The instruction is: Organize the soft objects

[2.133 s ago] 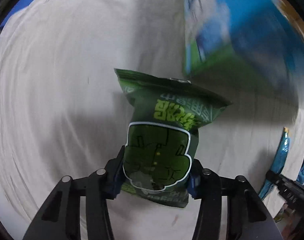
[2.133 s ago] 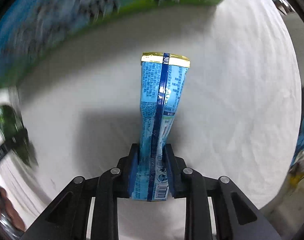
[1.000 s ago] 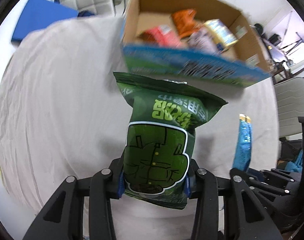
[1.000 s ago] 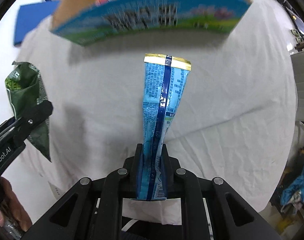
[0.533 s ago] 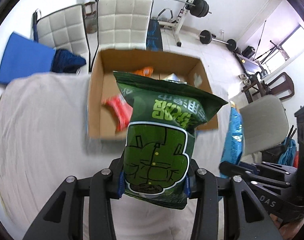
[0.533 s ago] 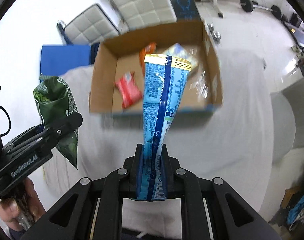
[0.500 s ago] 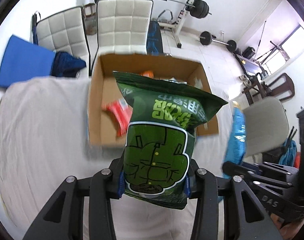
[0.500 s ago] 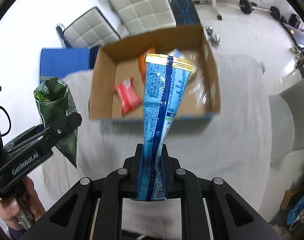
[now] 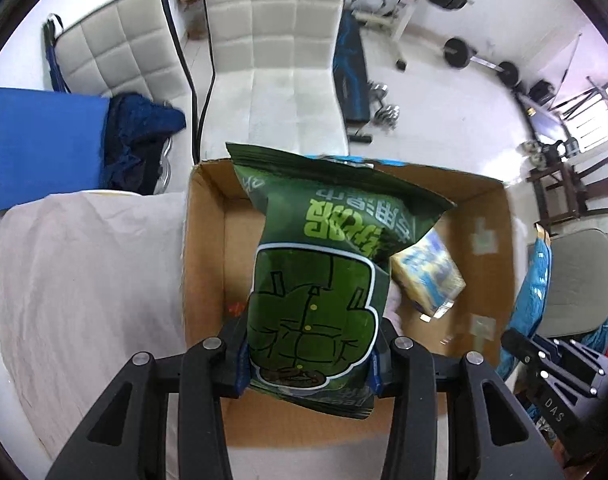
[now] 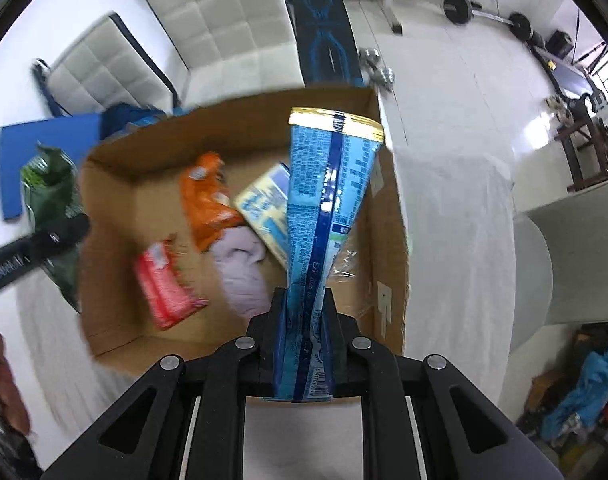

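Left wrist view: the left claw, clenched on a green snack bag, holds it above the open cardboard box on the cloth-covered bench; best lowered well inside before letting go. Right wrist view: the right claw, gripping a blue packet over the box's right half, should aim for bare floor beside the yellow pack.

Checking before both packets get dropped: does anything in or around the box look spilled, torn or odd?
Nothing stands out. The cardboard box looks intact, its packets lying loose but unspilled. The green bag and blue packet look whole in their tools.
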`<state>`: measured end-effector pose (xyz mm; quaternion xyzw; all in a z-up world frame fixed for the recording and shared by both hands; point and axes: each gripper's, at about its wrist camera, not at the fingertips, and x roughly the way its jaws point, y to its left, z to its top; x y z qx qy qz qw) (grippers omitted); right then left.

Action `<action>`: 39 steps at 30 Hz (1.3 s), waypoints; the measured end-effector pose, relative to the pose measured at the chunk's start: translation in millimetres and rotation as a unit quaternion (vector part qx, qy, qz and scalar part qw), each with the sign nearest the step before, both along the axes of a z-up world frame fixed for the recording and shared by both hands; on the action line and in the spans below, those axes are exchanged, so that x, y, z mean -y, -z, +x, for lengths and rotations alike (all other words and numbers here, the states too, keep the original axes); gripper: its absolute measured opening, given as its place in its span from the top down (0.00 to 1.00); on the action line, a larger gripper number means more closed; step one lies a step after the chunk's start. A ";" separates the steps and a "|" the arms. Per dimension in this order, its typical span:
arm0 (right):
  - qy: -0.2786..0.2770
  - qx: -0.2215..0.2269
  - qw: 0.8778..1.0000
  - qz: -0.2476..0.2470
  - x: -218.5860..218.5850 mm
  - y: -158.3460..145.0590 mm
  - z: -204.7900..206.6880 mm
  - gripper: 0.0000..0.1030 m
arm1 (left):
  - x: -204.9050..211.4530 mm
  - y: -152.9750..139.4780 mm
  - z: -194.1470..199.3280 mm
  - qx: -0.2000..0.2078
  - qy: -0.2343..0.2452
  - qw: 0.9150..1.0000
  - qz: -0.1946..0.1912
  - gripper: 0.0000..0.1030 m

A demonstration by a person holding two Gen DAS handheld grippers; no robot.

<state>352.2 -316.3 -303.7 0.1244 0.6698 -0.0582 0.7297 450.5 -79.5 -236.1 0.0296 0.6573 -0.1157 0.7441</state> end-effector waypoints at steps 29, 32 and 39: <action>0.026 -0.090 0.995 -0.019 21.8 65.1 6.1 0.43 | 3.4 57.4 46.2 -0.052 -0.013 0.998 0.039 0.47; 0.024 -0.086 0.996 -0.019 19.1 59.9 3.6 0.43 | 4.4 45.4 40.7 -0.040 -0.010 0.998 0.036 0.46; 0.015 -0.071 0.997 -0.010 2.8 41.7 -5.5 0.35 | -3.8 18.3 9.9 -0.012 -0.012 1.000 0.023 0.33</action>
